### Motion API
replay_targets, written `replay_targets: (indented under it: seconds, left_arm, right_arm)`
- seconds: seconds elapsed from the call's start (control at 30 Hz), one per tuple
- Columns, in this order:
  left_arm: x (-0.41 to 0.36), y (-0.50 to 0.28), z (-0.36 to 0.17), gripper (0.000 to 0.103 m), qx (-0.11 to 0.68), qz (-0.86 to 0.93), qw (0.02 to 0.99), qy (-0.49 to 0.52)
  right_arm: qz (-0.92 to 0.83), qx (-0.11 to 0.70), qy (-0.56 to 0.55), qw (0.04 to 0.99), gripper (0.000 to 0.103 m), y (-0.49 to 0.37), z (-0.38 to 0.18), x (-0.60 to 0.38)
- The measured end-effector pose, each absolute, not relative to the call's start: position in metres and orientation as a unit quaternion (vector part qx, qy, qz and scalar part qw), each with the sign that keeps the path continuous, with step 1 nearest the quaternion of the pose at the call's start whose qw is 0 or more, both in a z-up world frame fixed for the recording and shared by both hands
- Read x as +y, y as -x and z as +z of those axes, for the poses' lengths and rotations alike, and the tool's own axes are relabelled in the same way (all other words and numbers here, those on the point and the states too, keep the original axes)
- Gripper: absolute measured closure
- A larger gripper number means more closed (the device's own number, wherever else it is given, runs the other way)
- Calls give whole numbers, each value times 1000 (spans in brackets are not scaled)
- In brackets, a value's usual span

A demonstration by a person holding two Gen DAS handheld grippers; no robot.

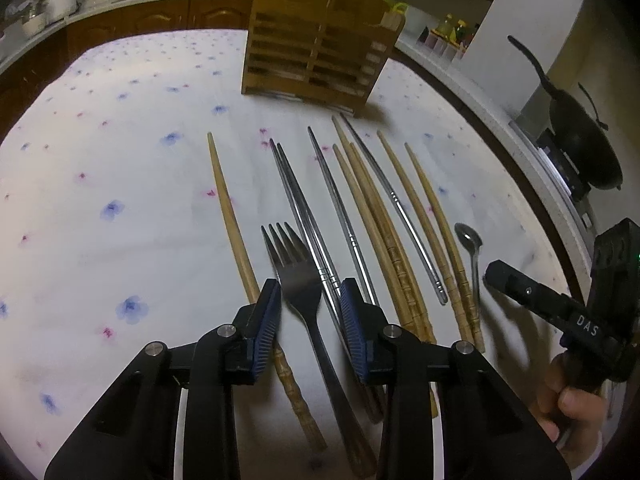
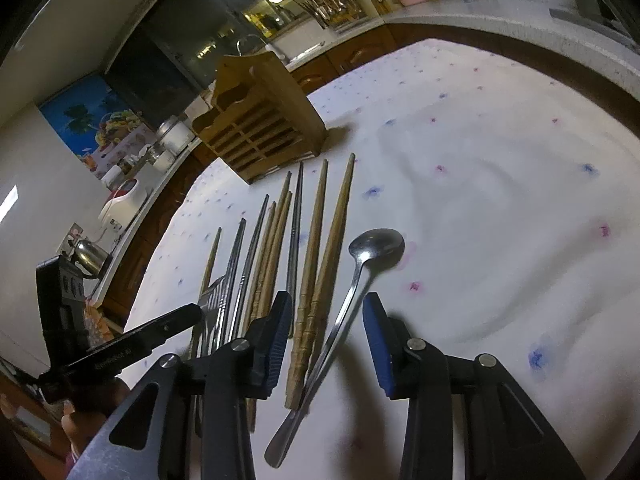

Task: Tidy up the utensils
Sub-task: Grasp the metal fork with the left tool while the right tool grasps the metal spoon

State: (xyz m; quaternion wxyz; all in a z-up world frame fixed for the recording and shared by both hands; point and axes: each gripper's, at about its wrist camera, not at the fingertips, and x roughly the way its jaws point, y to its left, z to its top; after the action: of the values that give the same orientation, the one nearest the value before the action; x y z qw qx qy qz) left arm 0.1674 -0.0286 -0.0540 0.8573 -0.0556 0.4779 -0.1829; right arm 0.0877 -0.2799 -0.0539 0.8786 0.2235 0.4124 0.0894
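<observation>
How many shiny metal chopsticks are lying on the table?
4 metal chopsticks: two together just right of the fork, one a little further right, and one among the wooden chopsticks. More could hide inside the wooden holder.

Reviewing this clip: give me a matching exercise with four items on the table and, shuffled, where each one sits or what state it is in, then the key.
Items
1. fork
2. spoon
3. wooden holder
4. lone wooden chopstick

Places
A. standing upright at the far side of the cloth
B. between the left hand-held gripper's fingers
C. between the right hand-held gripper's fingers
D. lying apart at the left end of the row

Pairs: 1-B, 2-C, 3-A, 4-D
</observation>
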Motion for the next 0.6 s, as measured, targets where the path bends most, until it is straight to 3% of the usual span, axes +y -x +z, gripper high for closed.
replay_targets:
  seconds: [0.4,0.5,0.6]
  left_arm:
    - [-26,-181,-59,83,490,-198,845,79]
    - [-26,-181,-58,84,487,-201,846,82]
    - [-24,-176,-51,85,474,-206,851,87]
  right_arm:
    - [98,420,-261,864,75,-110,-65,-288]
    - [92,424,-263,862,94,-115,-67,-289]
    - [92,419,-261,865,99,-113,-64,-289]
